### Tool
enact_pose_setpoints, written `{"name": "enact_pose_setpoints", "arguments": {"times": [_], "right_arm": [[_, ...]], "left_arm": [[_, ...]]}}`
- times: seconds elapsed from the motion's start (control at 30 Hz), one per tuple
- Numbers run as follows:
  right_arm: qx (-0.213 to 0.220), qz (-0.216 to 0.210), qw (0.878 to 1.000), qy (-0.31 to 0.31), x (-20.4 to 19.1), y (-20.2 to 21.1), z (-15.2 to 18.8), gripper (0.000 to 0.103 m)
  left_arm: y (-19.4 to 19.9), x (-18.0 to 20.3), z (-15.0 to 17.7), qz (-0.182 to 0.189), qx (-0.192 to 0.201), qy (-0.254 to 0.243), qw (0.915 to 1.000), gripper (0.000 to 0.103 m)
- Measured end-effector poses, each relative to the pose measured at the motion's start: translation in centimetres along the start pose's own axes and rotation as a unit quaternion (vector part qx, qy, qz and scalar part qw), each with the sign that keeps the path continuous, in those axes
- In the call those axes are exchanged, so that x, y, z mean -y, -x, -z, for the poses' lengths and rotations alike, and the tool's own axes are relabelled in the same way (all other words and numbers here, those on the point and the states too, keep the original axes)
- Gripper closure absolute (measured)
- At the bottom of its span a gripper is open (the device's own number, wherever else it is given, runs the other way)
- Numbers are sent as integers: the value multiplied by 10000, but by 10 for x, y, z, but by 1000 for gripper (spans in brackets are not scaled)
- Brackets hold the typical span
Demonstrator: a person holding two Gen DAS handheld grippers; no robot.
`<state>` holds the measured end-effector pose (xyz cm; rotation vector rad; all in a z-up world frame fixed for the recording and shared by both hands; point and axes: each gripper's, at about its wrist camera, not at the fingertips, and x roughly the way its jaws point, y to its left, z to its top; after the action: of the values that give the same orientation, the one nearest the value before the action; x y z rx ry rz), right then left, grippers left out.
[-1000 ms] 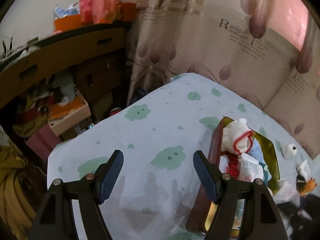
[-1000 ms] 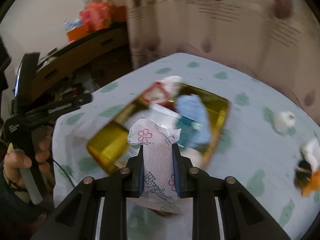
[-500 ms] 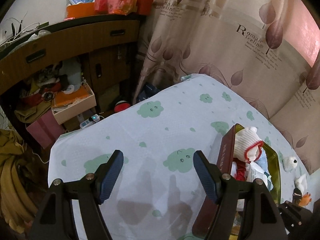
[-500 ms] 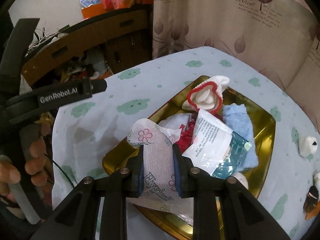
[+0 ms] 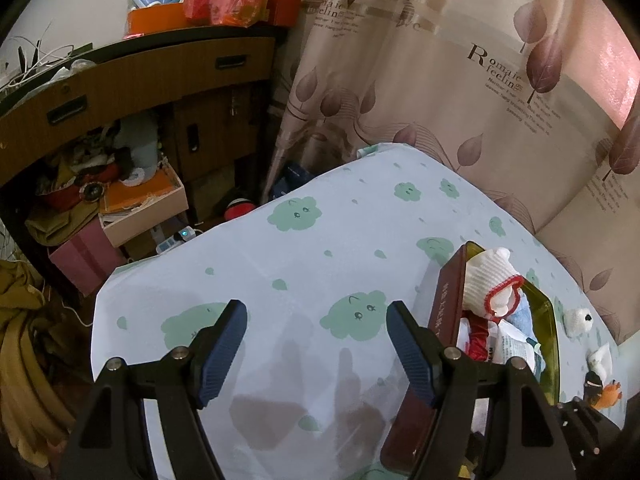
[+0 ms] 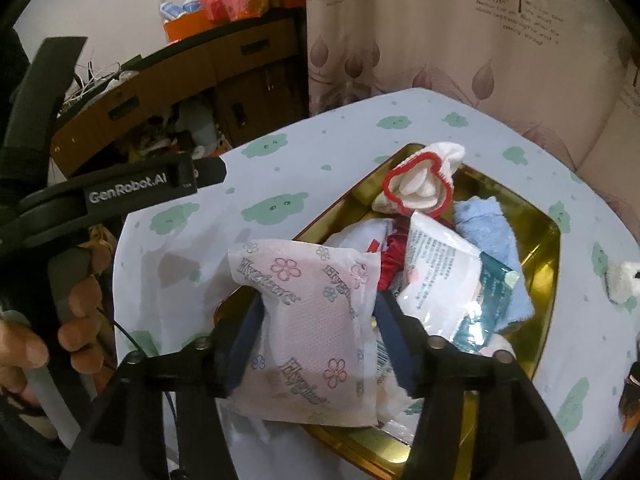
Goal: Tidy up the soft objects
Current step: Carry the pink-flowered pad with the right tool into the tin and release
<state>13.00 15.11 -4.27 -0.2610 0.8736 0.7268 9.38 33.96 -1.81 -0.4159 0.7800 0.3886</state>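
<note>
Right gripper (image 6: 316, 336) sits nearest the lens over the near rim of the gold tray (image 6: 548, 248), its jaws having just been opening; the flowered white packet (image 6: 312, 320) lies between them, expanded to fill the gap. Whether the blue pads (image 6: 244, 340) still press its sides cannot be told, though the packet's lower end rests on the tray's near edge. Just beyond the packet, inside the tray, lie a white and teal plastic pouch (image 6: 444, 280), a red scrap of cloth (image 6: 392, 264), and a folded blue towel (image 6: 488, 240) toward the tray's right side. At the tray's far end sits a white sock with a red cuff (image 6: 420, 184). Right of the tray, on the cloud-print tablecloth (image 6: 280, 168), is a small white plush toy (image 6: 624, 284).

Left gripper (image 5: 316, 344) hovers left of the tray above bare tablecloth, jaws spread wide with nothing between them; in the right wrist view a person's hand (image 6: 80, 320) grips its handle. From the left wrist view the tray shows a dark red outer wall (image 5: 448, 304). Farther back, beyond the tablecloth's far-left edge, stands a wooden cabinet (image 5: 160, 76) with an orange box (image 5: 156, 20) on top, and a leaf-printed curtain (image 5: 460, 80) hangs behind the tray.
</note>
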Motion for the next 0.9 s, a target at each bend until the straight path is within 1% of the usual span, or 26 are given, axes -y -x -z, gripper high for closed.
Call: {"name": "enact_pose_setpoints", "arguments": {"times": [0.1, 0.33, 0.43, 0.53, 0.6, 0.7, 0.8, 0.9], "right_arm": [[129, 6, 9999, -58, 4, 10, 2, 35], [262, 59, 9995, -171, 17, 27, 5, 34], [197, 36, 9997, -138, 19, 26, 8, 34], [43, -10, 10000, -51, 16, 16, 9, 34], [-21, 80, 10000, 36, 13, 7, 8, 34], [-62, 351, 9993, 115, 14, -6, 3, 34], [-5, 592, 9981, 169, 18, -13, -3, 34], [51, 605, 9981, 86, 24, -10, -5, 34]], "left_arm": [[0, 0, 0, 3, -1, -3, 10000, 29], [0, 2, 0, -8, 48, -64, 10000, 29], [0, 4, 1, -9, 29, -86, 10000, 29], [0, 7, 2, -23, 5, -133, 9999, 29], [0, 8, 2, -19, 27, -152, 9999, 29], [0, 8, 3, 1, 10, -161, 9999, 29], [-2, 9, 3, 29, -17, -175, 9998, 29], [-1, 11, 3, 31, -13, -206, 9998, 29]]}}
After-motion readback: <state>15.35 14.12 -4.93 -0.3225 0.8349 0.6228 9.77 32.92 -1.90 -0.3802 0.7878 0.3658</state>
